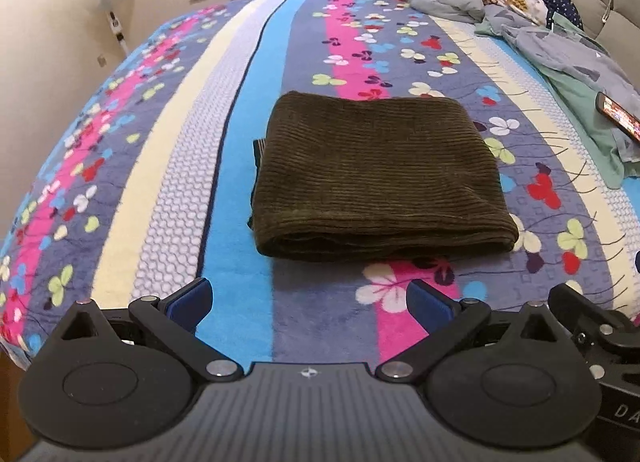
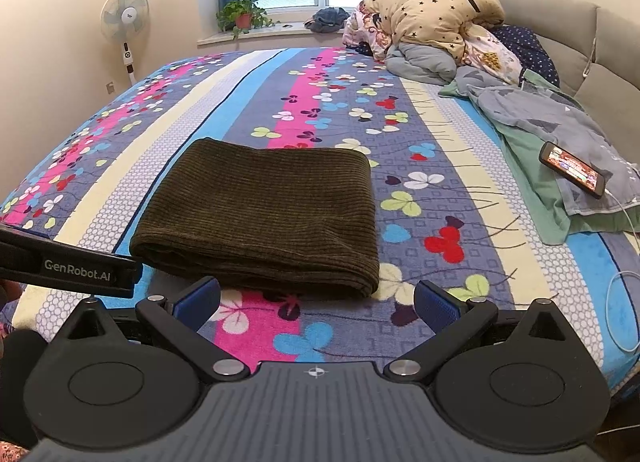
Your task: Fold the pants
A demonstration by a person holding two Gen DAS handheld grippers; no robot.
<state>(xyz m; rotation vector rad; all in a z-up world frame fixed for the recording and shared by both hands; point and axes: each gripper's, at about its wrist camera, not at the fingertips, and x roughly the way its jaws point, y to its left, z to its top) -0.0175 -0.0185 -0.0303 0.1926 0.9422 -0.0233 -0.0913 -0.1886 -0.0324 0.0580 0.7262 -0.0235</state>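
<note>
Bedroom; floral striped blanket (image 1: 168, 166) covers bed. Folded brown corduroy pants (image 1: 372, 178) lie flat just ahead of left gripper (image 1: 310, 304) and right gripper (image 2: 318, 306); both spread wide, empty.

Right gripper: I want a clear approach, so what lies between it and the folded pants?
Only bare floral blanket separates the right gripper from the pants, as the right wrist view shows.

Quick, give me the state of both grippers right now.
Left gripper: open, holding nothing, short of the folded pants.
Right gripper: open, holding nothing, just short of the pants' near edge.
</note>
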